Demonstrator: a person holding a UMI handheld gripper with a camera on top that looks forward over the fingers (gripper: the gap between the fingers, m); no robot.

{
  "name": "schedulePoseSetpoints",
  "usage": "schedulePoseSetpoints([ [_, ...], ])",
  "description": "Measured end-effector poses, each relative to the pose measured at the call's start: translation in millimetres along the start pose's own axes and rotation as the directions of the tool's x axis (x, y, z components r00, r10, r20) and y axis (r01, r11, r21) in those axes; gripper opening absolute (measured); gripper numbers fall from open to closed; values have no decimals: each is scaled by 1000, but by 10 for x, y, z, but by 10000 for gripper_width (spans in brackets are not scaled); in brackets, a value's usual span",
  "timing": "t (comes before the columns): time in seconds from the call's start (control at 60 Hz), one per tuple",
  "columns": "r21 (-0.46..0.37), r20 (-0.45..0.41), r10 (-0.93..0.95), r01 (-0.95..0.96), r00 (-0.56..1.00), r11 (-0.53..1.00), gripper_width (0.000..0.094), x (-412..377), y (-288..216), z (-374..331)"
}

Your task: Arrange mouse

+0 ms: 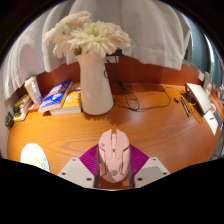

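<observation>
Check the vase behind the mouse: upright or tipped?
Upright: the white vase stands on its base on the desk, flowers on top.

A pale pink mouse point(114, 155) sits between the two fingers of the gripper point(113, 172), on an orange-brown desk point(150, 135); the fingers stand close at either side of it, but whether they press on it cannot be told; beyond it stands a white vase point(96, 85) of white flowers point(86, 37); books point(54, 97) lie far left; a dark cable point(128, 100) runs right of the vase; more items sit far right, unclear.
</observation>
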State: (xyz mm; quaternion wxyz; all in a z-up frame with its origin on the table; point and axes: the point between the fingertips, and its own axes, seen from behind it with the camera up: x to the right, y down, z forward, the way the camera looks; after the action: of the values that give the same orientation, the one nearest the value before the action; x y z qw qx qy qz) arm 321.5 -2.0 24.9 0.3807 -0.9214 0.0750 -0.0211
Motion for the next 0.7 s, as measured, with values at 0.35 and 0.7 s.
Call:
schedulePoseSetpoints([
  [0.35,348,-15,18,-11,1000,937,401,-1166,-1418,-1789],
  [0.7,76,108,-125,118,986,990,402,-2897,130,-804],
])
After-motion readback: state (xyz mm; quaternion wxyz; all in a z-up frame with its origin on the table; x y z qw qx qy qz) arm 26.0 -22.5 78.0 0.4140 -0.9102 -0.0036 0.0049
